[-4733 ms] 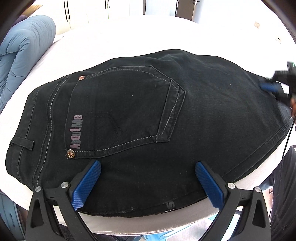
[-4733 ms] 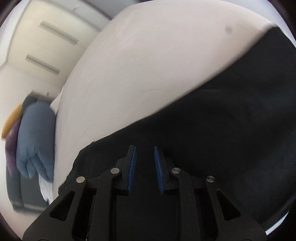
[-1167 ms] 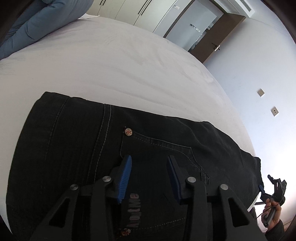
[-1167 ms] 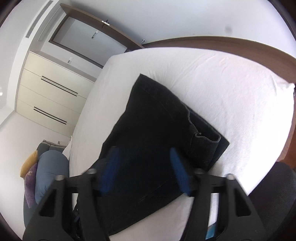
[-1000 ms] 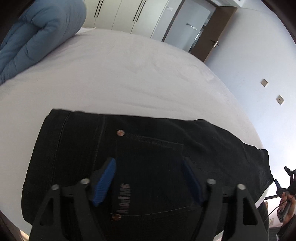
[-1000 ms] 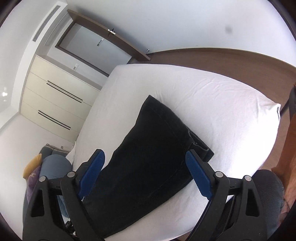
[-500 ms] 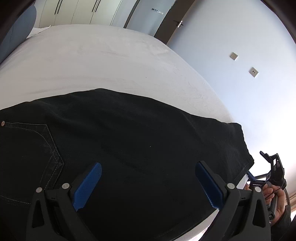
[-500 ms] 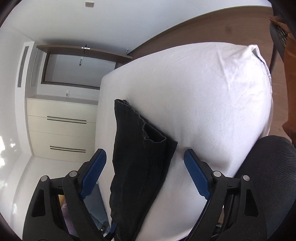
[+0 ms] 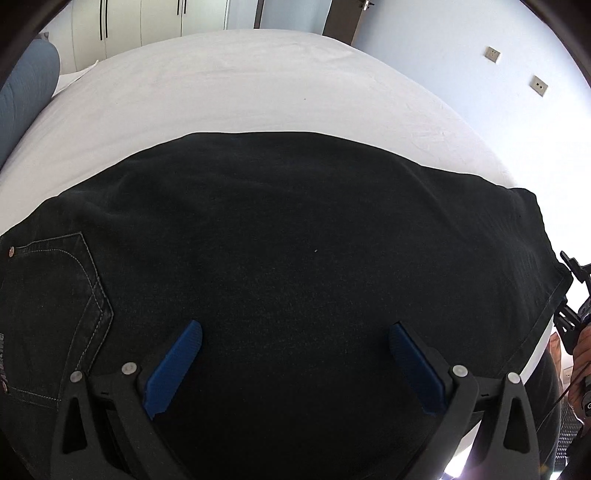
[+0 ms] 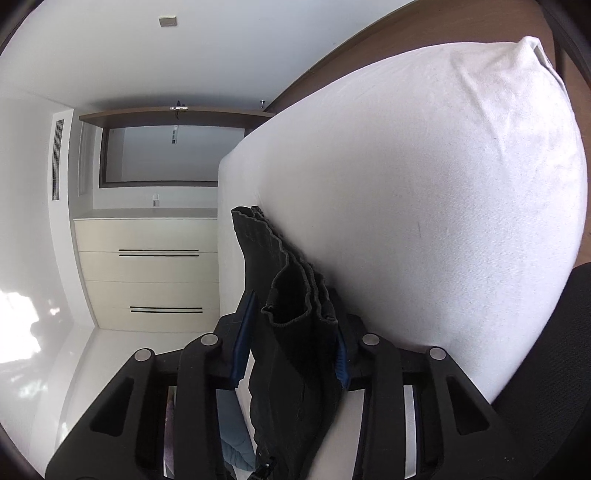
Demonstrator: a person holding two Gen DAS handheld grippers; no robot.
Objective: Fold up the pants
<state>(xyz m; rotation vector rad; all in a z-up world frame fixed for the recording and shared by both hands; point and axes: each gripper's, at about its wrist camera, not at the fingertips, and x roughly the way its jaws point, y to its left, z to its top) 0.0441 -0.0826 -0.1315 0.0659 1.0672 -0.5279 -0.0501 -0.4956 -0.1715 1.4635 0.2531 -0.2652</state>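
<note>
Black pants [image 9: 295,229] lie flat across the white bed [image 9: 240,85], back pocket [image 9: 48,295] at the left, leg hems [image 9: 543,258] at the right edge. My left gripper [image 9: 295,328] hovers over the mid-leg, open wide, nothing between its blue pads [image 9: 173,365]. My right gripper [image 10: 293,306] is turned on its side at the bed's edge. Its jaws are closing with the stacked hems [image 10: 295,314] bunched between the pads [image 10: 242,332], which touch the fabric. In the left wrist view, the right gripper [image 9: 572,291] shows beside the hems, with a hand [image 9: 581,354] behind it.
A blue duvet [image 9: 26,85] sits at the bed's far left. Cream wardrobes [image 10: 147,266] and a doorway [image 10: 162,155] stand beyond the bed. A dark office chair [image 10: 546,387] is close at the right. The bed's corner [image 10: 532,48] and wooden floor [image 10: 406,26] lie past the hems.
My left gripper slid right from the back pocket to mid-leg and opened wide. My right gripper rolled, sank to the bed's edge and narrowed from wide open onto the hems.
</note>
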